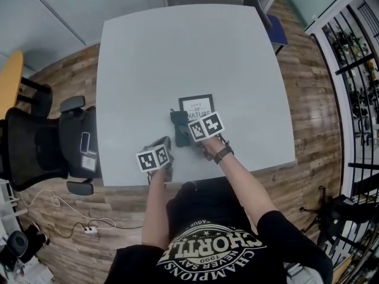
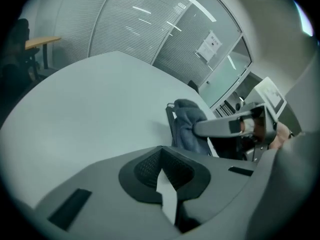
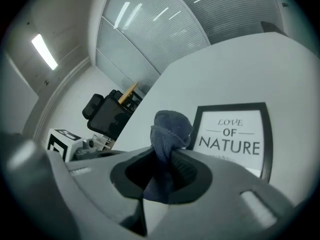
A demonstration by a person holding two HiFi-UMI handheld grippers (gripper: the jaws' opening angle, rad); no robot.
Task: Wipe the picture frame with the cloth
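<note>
The right gripper (image 3: 167, 153) has its jaws clamped on a bunched dark blue cloth (image 3: 170, 128), whose wad sticks out past the tips. The left gripper (image 2: 160, 150) rests near the table's front edge with its jaws drawn together on nothing, apart from the work.

Just beyond the wad lies the picture frame (image 3: 232, 134), flat on the grey table (image 1: 177, 52), black-rimmed, its printed words facing up. From the head view the cloth (image 1: 177, 120) sits at the frame's (image 1: 196, 105) near-left corner; whether it is pressing on the rim cannot be told.

The wiping appears to be at its start or at the edge of a stroke. The next move likely calls for carrying the wad across the glass with light downward pressure, since the unsecured frame could slide.
</note>
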